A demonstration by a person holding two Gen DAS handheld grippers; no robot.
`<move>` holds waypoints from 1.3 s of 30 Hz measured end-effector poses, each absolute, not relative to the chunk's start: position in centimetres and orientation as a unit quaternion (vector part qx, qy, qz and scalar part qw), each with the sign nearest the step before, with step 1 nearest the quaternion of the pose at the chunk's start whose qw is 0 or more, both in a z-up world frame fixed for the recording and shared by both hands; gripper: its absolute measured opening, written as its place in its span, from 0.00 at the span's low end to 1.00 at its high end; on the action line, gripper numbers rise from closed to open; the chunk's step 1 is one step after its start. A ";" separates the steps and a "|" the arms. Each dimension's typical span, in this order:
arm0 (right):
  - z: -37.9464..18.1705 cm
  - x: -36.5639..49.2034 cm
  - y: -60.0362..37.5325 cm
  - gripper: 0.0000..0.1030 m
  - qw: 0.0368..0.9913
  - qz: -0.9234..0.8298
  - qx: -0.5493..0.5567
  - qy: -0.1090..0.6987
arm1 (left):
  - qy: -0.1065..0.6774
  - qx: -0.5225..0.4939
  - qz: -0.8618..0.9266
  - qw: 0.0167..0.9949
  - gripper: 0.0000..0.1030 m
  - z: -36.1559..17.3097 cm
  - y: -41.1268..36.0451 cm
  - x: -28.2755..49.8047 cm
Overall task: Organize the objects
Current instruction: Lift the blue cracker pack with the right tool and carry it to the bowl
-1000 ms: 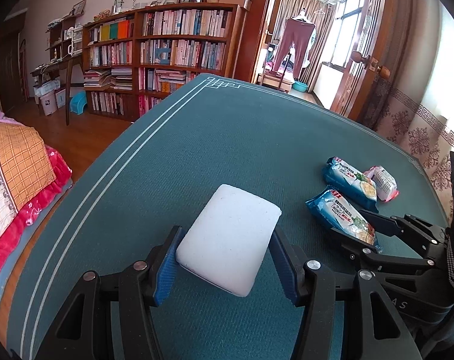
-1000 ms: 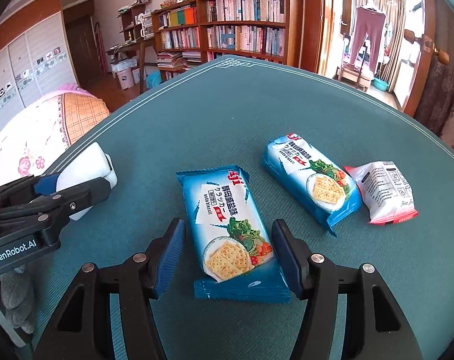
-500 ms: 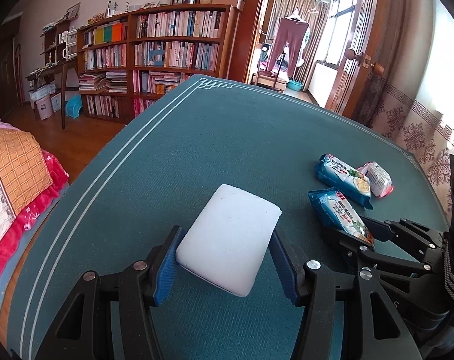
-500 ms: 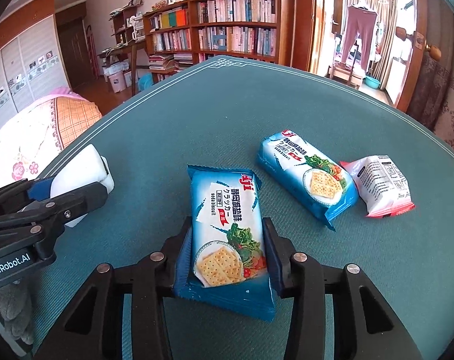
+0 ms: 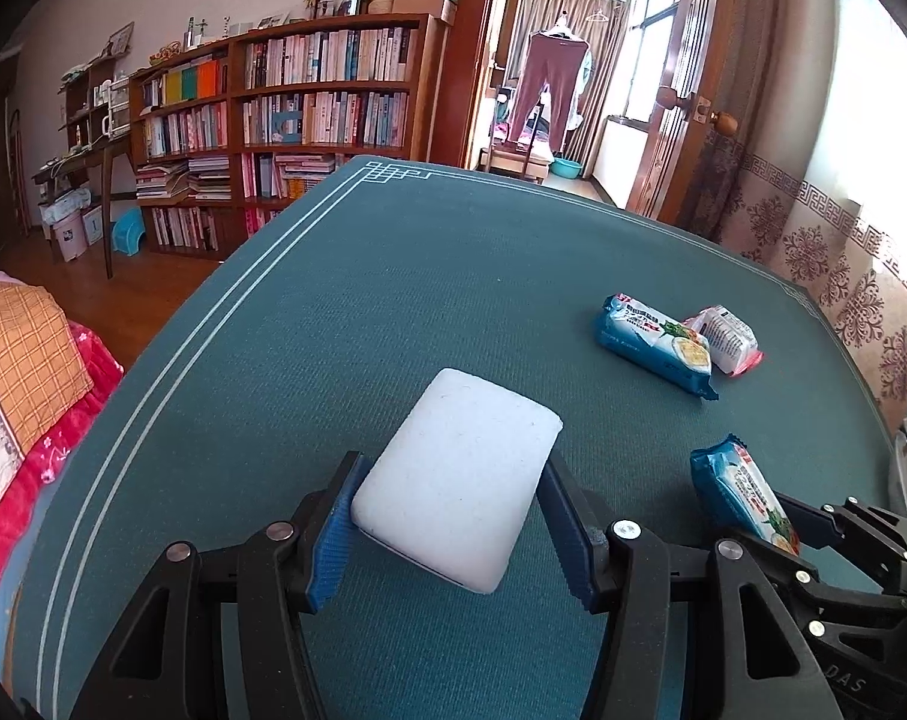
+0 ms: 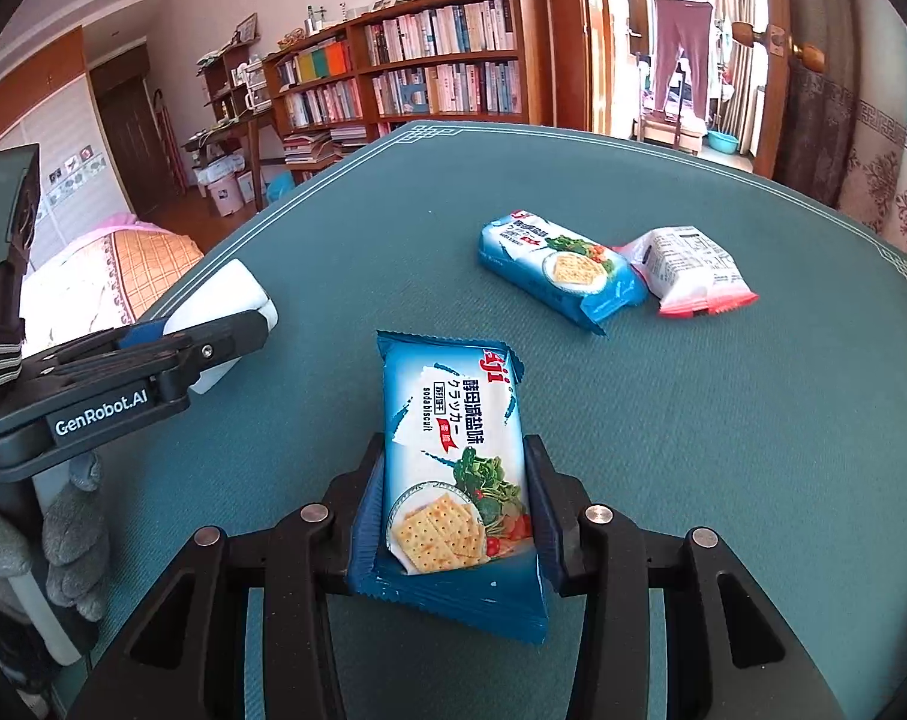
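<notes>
Your left tongs (image 5: 450, 531) squeeze the white sponge (image 5: 459, 480) and your right tongs (image 6: 453, 519) squeeze a blue cracker pack (image 6: 453, 450), ready to tidy both.

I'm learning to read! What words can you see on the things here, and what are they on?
"GenRobot.AI": on the left gripper, side of its black body.
"soda biscuit": on the blue cracker pack held in the right gripper, beside big Asian characters.
"DAS": partly cut off, on the right gripper's body in the left wrist view.
Second blue pack, white and pink packet, book spines: too small to read.
</notes>
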State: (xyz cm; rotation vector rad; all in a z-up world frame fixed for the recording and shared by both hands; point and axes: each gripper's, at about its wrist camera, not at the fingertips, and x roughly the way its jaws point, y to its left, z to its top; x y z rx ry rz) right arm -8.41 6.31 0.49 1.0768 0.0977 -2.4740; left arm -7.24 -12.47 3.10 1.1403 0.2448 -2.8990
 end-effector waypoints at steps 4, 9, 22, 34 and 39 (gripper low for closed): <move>0.6 -6.8 7.7 0.42 0.212 -0.896 0.390 0.023 | 0.073 0.366 -0.928 0.007 0.58 3.0 -12.2 -7.2; 0.8 -5.5 9.5 0.42 0.202 -0.898 0.390 0.007 | 0.068 0.367 -0.928 0.008 0.58 2.7 -11.9 -7.2; 2.3 -1.8 14.7 0.42 0.157 -0.912 0.377 -0.026 | 0.050 0.373 -0.927 0.011 0.58 2.5 -11.3 -7.2; 4.3 1.0 22.1 0.42 0.075 -0.930 0.357 -0.054 | 0.022 0.375 -0.927 -0.022 0.58 3.2 -8.3 -5.9; 5.2 2.0 24.9 0.42 0.042 -0.937 0.340 -0.069 | 0.017 0.373 -0.927 -0.041 0.58 3.8 -6.7 -5.4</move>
